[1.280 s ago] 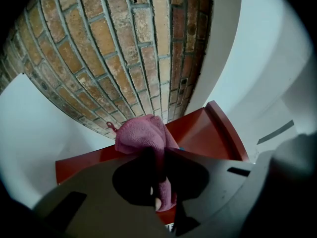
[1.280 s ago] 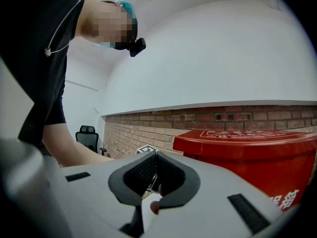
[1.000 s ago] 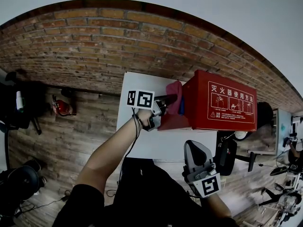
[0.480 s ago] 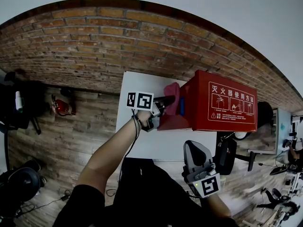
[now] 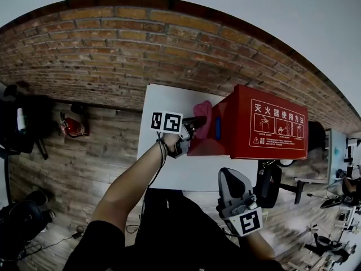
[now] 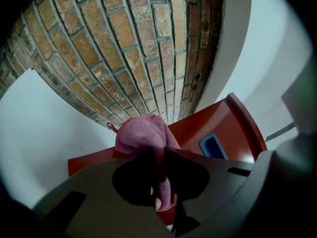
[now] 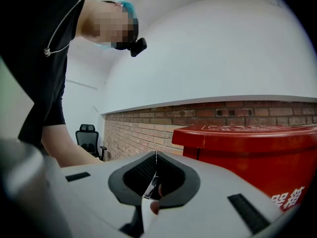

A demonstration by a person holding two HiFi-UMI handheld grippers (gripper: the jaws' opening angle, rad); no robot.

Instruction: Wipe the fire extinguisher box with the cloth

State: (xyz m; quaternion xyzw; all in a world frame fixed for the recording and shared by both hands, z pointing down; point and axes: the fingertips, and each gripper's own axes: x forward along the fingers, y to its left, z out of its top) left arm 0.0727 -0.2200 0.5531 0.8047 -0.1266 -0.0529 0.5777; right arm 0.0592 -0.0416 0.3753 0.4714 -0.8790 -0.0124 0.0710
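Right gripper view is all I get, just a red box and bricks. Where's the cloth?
Observer: The pink cloth is pinched in the left claw.
Operator: Is it on the box?
Observer: In the head view it sits against the left end of the red fire extinguisher box.
Operator: Where's my claw?
Observer: The right claw hangs near the person's body, at the near edge of the white table, apart from the box.
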